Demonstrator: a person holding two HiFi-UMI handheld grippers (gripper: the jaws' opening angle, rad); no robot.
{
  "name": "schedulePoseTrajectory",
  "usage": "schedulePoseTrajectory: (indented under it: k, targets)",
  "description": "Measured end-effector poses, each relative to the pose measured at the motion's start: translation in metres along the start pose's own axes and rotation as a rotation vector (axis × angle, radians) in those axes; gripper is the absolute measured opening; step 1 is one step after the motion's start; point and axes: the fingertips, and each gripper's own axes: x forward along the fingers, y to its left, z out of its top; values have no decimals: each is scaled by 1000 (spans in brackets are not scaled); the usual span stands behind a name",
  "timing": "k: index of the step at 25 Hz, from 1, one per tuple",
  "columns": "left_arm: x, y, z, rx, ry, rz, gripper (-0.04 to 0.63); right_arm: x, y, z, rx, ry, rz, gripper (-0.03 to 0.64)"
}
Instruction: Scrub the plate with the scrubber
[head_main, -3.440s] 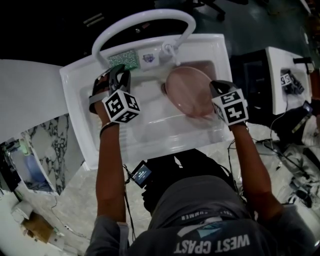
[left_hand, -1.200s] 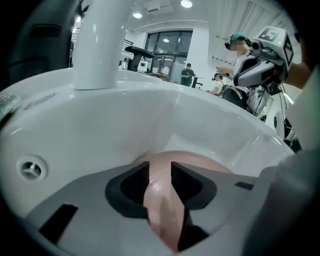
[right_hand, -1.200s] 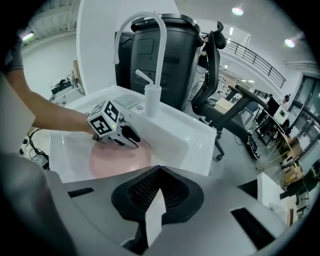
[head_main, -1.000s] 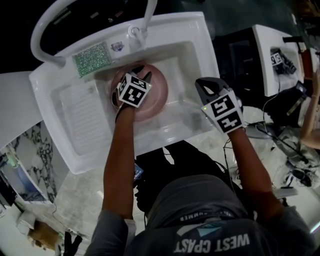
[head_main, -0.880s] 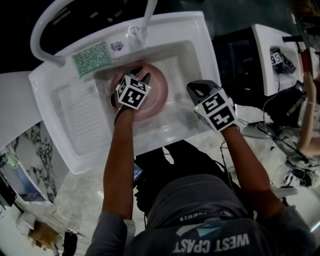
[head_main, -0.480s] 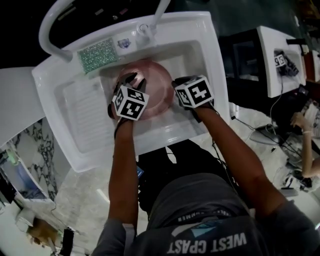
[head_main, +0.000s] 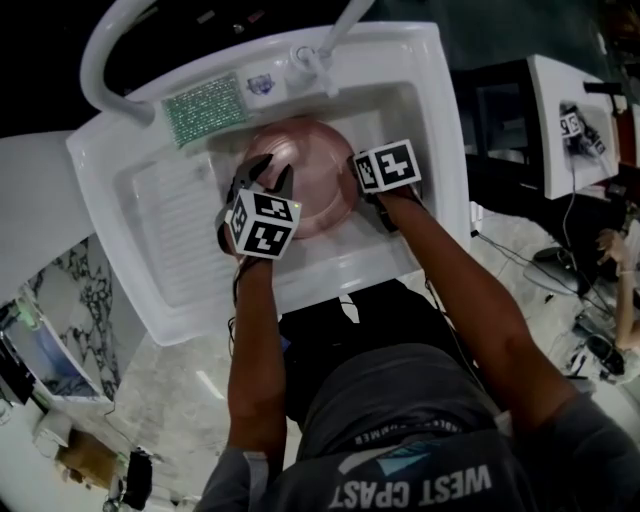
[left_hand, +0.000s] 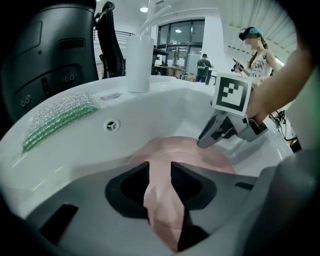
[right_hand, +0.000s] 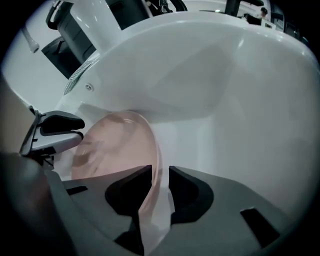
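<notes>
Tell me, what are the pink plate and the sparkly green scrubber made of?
The plate looks like plastic, or maybe glazed ceramic: it is smooth, pink and softly shiny, with a thin rim. The scrubber looks like woven synthetic mesh, perhaps with shiny threads: its rough green weave glints in the light.

Head view: steeply down over the whole sink (head_main: 447, 100). Left gripper (left_hand: 161, 172) and right gripper (right_hand: 160, 175) views: close, inside the basin, facing each other across the plate (head_main: 312, 165), which all three share.
</notes>
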Motion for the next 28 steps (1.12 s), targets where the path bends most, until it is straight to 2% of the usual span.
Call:
schedulePoseTrajectory:
  k: [4,6,11,19,23,28]
  targets:
    - [0,0,2,1,-8,1,135,16,-2,-8,29,29,18,107]
    - [-1,0,4,3,-12,2,135,19,0,-10,56,35,37,64]
    - [-11,3,5,-3,-20,18,135,10,2,-6,215,19,147,38]
    - [-43,17,-3,-27,-33,81,135,-23,-3,-1,227,-20,172,40]
    - [-54,25,-16,-73,-21,102,135,-42,0,-1,249,-51,199,40]
    - [-65,34,-21,-176,-19,107,135,-65,2,4,260,-97,224,40]
